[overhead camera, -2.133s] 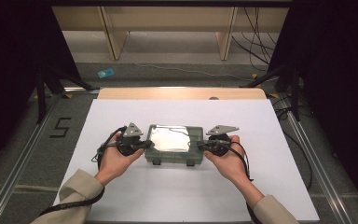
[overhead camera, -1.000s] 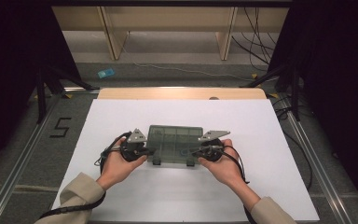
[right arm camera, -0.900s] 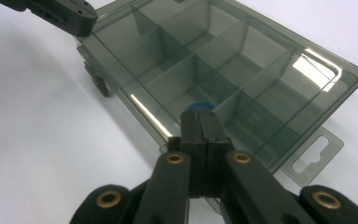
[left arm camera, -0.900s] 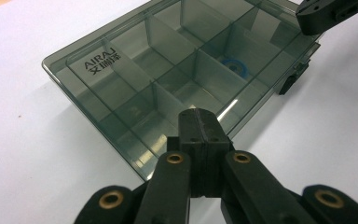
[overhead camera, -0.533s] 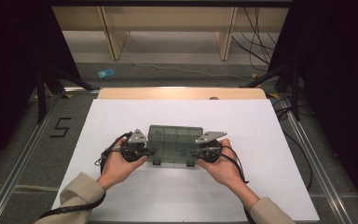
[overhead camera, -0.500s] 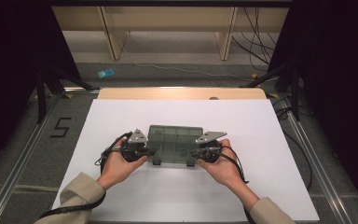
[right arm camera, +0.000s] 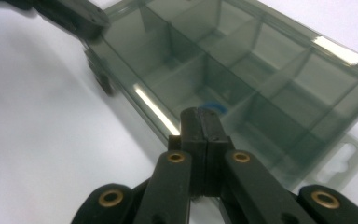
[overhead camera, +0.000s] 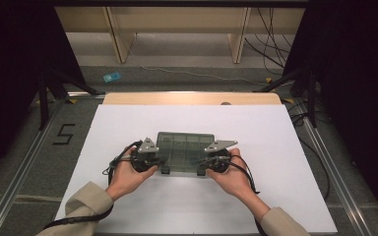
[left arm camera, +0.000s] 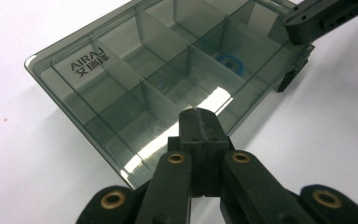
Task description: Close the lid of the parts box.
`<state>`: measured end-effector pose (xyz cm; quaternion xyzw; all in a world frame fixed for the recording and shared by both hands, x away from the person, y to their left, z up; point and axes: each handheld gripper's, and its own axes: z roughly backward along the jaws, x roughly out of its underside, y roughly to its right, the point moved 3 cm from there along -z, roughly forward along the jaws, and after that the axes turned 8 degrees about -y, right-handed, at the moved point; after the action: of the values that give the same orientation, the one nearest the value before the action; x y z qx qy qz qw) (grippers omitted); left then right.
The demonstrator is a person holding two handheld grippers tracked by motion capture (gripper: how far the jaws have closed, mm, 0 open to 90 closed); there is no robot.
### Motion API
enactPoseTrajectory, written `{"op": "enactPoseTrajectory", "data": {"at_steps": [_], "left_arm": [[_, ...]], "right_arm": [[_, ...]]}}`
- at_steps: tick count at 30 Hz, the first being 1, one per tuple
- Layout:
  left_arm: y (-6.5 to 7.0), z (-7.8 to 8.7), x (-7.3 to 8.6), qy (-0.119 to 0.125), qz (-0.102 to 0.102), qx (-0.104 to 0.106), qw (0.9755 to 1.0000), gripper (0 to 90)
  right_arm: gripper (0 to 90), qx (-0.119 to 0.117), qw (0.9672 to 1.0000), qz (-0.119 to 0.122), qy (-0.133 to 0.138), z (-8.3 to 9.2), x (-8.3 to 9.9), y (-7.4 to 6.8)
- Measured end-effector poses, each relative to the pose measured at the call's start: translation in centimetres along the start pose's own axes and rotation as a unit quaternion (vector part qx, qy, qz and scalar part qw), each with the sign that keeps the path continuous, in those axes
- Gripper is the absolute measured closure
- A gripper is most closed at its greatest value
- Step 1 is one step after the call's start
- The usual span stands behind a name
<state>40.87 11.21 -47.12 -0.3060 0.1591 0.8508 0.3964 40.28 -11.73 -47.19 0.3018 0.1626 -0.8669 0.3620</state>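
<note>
On white worktop (overhead camera: 128,123), toward near edge: smoky compartment box (overhead camera: 184,151) lying flat, lid shut, likely being pressed closed from both ends. Left gripper (overhead camera: 158,161) sitting at box's 9 o'clock end, fingers (left arm camera: 199,128) closed together, gripping nothing, tips bearing down on lid edge. Right gripper (overhead camera: 205,163) mirroring at 3 o'clock end, fingers (right arm camera: 200,126) likewise shut and empty, resting on lid. Small blue ring (left arm camera: 230,63) lying inside one compartment.

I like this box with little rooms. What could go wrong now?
Both tongs, left and right, are shut and press the lid of the smoky box near its front edge. Pushing unevenly might slide it on the smooth white table. The small blue ring inside could rattle into a corner.
</note>
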Motion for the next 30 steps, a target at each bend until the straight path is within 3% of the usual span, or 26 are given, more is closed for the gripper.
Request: {"op": "enactPoseTrajectory", "data": {"at_steps": [1, 2, 3, 4, 5, 6, 13, 14, 15, 19, 22, 23, 24, 25, 26, 30], "left_arm": [[0.1, -0.1, 0.0, 0.002, -0.001, -0.005, 1.0000, 90.0], [0.2, -0.1, 0.1, 0.003, 0.012, -0.006, 0.9999, 90.0], [0.1, 0.0, 0.1, 0.003, 0.004, -0.004, 1.0000, 90.0], [0.0, 0.0, 0.1, 0.005, 0.002, -0.003, 1.0000, 90.0], [-0.1, 0.0, 0.1, 0.006, -0.002, -0.004, 1.0000, 90.0], [-0.1, 0.0, 0.2, 0.005, 0.008, -0.005, 0.9999, 90.0], [-0.3, 0.1, 0.3, 0.019, -0.001, -0.008, 0.9998, 87.4], [-0.3, 0.2, 0.3, 0.022, 0.006, -0.008, 0.9997, 85.7], [-0.4, 0.2, 0.2, 0.025, -0.003, -0.009, 0.9996, 84.3], [-0.5, 0.4, 0.2, 0.038, 0.000, -0.007, 0.9993, 77.9], [-0.6, 0.9, 0.3, 0.052, 0.007, -0.012, 0.9986, 66.6], [-0.8, 1.0, 0.2, 0.061, -0.006, -0.013, 0.9981, 61.5], [-0.7, 1.2, 0.2, 0.074, 0.007, -0.011, 0.9972, 55.6], [-0.9, 1.5, 0.2, 0.070, -0.001, -0.010, 0.9975, 50.2], [-0.8, 1.7, 0.3, 0.079, 0.011, -0.010, 0.9968, 45.0], [-0.9, 2.7, 0.5, 0.103, 0.012, -0.010, 0.9946, 20.9]], "right_arm": [[90.0, 0.005, 0.9999, 0.009, -0.013, 0.2, -0.1, 0.0], [90.0, 0.009, 0.9998, 0.008, -0.013, 0.2, -0.1, 0.0], [90.0, 0.011, 0.9999, 0.008, 0.001, -0.1, -0.2, 0.2], [90.0, 0.001, 0.9999, 0.005, -0.014, 0.2, -0.2, 0.3], [90.0, 0.005, 0.9999, 0.007, -0.008, 0.1, -0.1, 0.4], [90.0, 0.004, 1.0000, 0.004, -0.006, 0.1, -0.1, 0.4], [90.0, -0.005, 0.9999, 0.005, 0.010, 0.3, 0.2, 0.6], [87.9, -0.008, 0.9999, 0.013, 0.003, 0.5, 0.3, 0.7], [84.6, -0.009, 0.9999, 0.012, 0.005, 0.6, 0.4, 0.7], [74.2, -0.007, 0.9995, 0.013, 0.028, 1.0, 0.3, 0.8], [64.4, -0.002, 0.9984, 0.010, 0.056, 1.7, 0.0, 1.2], [59.7, -0.003, 0.9977, 0.005, 0.067, 1.9, 0.0, 1.3], [55.6, -0.002, 0.9975, 0.008, 0.071, 2.1, 0.0, 1.4], [52.1, -0.004, 0.9966, 0.008, 0.081, 2.3, 0.0, 1.6], [47.7, -0.003, 0.9959, 0.007, 0.090, 2.5, 0.1, 1.7], [26.9, -0.008, 0.9927, 0.001, 0.120, 3.4, 0.5, 2.0]]}}
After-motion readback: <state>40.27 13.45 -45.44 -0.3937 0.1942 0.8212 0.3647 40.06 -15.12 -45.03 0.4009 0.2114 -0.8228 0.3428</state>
